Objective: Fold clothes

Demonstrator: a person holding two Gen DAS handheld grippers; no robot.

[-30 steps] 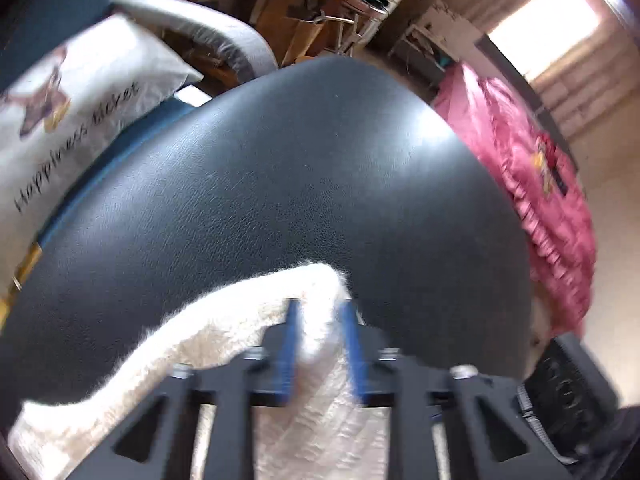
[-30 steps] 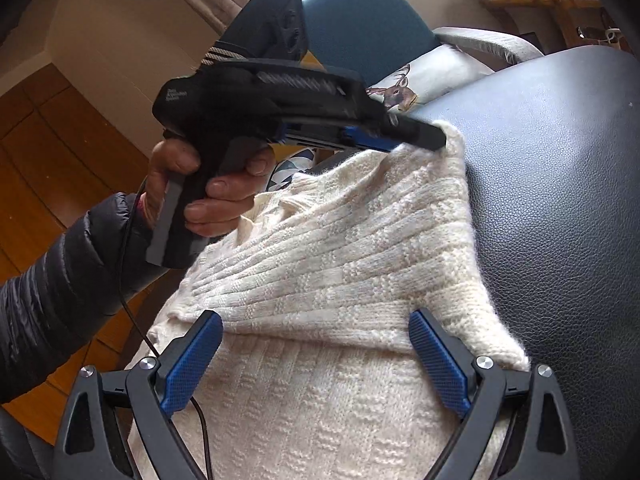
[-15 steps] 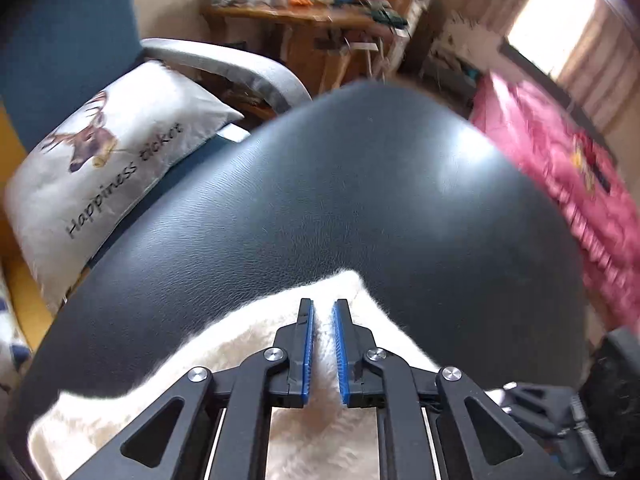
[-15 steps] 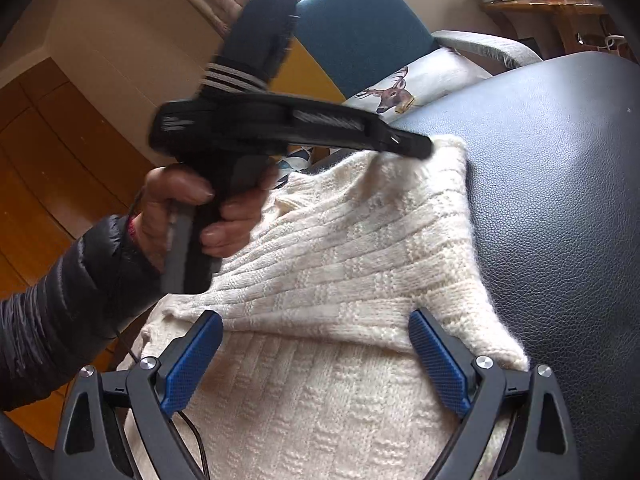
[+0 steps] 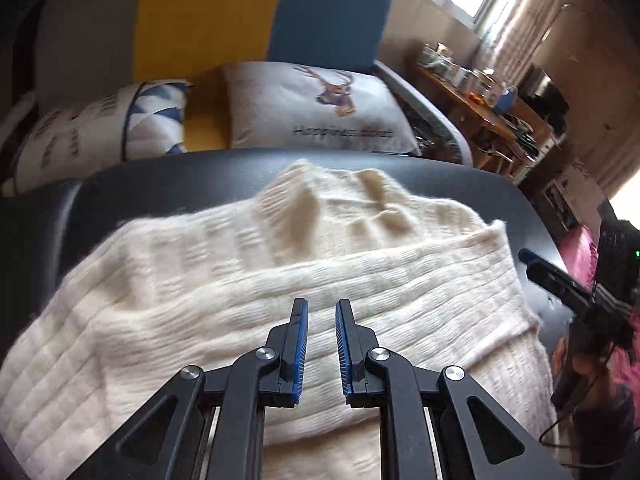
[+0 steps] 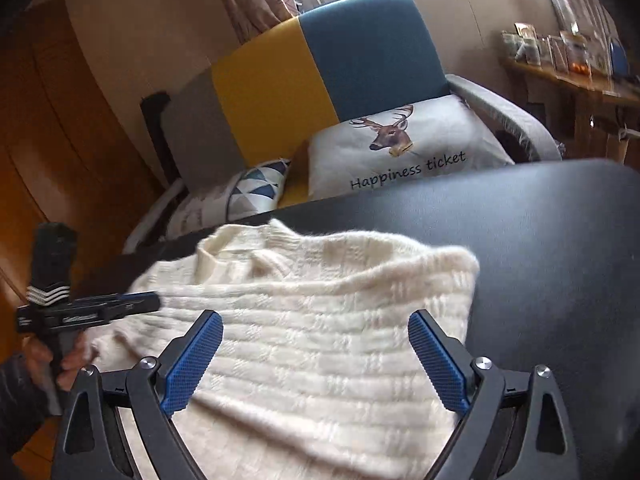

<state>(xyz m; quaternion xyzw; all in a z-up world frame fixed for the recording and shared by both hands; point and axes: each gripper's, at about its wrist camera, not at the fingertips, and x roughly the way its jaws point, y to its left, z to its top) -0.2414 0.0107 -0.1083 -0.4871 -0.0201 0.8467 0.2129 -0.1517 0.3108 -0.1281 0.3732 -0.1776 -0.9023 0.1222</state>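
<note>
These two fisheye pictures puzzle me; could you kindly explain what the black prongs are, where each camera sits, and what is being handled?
There is no robot: a person holds a two-finger gripper in each hand, with a camera on each looking along its fingers. The left wrist view shows the left gripper, its blue pads narrowly apart and gripping nothing. The right wrist view shows the right gripper wide open, also empty. Both hover over a cream knitted sweater lying partly folded on a black padded surface. Behind stands a sofa with a deer cushion.
</note>
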